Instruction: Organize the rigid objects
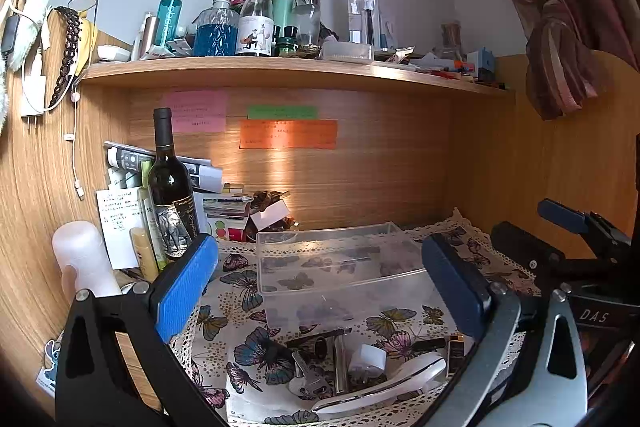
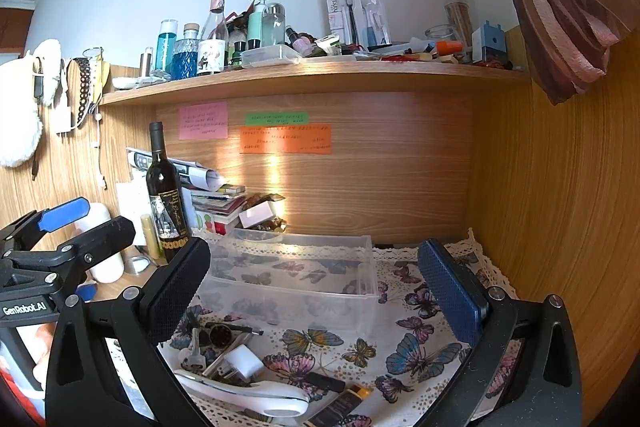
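A clear plastic bin (image 1: pixel 340 267) (image 2: pixel 296 275) stands empty on the butterfly-print cloth (image 1: pixel 240 347) (image 2: pixel 420 347). In front of it lies a loose pile: a white curved handle (image 1: pixel 384 383) (image 2: pixel 248 393), a white plug adapter (image 1: pixel 368 357) (image 2: pixel 244 361), keys (image 1: pixel 310 377) (image 2: pixel 194 351), a black-and-gold tube (image 1: pixel 456 351) (image 2: pixel 344 403) and dark metal pieces (image 2: pixel 224 333). My left gripper (image 1: pixel 320 283) hovers open above the pile and bin, holding nothing. My right gripper (image 2: pixel 320 291) is open too, framing the bin, empty. Each gripper shows at the edge of the other's view.
A dark wine bottle (image 1: pixel 170 191) (image 2: pixel 164 195), a white plastic bottle (image 1: pixel 84 255), tubes and stacked papers (image 1: pixel 224 207) crowd the desk's back left. A cluttered shelf (image 1: pixel 280 69) (image 2: pixel 312 79) overhangs the desk. Wooden panels wall in the back and both sides. A curtain (image 2: pixel 568 19) hangs upper right.
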Motion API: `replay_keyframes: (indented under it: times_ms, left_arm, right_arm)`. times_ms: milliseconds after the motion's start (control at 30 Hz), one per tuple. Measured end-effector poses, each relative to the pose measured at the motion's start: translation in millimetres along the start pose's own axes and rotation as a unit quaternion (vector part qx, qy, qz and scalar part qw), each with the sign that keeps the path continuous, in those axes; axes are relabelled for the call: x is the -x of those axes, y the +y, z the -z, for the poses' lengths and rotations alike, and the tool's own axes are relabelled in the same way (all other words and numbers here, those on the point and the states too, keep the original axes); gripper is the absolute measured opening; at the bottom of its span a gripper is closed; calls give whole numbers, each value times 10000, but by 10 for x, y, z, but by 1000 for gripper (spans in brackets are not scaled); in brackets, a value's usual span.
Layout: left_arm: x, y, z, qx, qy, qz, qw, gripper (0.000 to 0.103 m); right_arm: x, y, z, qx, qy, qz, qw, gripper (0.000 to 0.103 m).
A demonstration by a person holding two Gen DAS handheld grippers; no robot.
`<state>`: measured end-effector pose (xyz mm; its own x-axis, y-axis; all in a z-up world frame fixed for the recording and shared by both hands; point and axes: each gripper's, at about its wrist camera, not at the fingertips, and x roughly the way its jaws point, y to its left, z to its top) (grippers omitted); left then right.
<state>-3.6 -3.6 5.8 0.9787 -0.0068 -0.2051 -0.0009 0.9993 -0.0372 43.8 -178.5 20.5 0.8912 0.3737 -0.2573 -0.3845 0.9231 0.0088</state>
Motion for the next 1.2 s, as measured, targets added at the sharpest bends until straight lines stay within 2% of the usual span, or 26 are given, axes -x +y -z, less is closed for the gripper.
replay_keyframes:
  times_ms: [1200]
  left_arm:
    - [25,-22,8,17,-3,39,10000,103]
  right_arm:
    - [-8,34,18,7,-7,-16,10000,103]
